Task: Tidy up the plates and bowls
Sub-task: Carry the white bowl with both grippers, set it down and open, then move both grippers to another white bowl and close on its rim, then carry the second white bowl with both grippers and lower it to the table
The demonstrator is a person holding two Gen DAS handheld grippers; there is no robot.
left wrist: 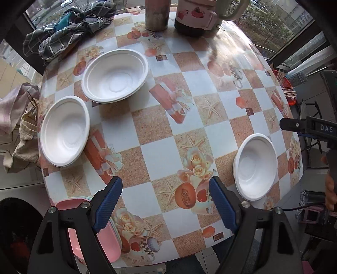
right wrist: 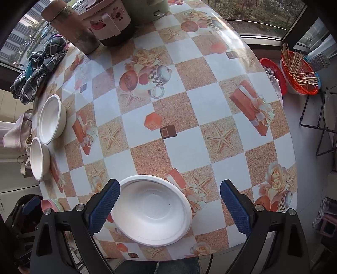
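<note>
Bowl between spread right fingers, nearer the left one.

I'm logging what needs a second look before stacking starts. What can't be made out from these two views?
- Pink plates, left wrist view: mostly hidden behind the left tongs; their count is unclear.
- Floral jug, left wrist view: top cut off by the frame edge.
- Right tongs: whether they touch the near white bowl is uncertain.
</note>
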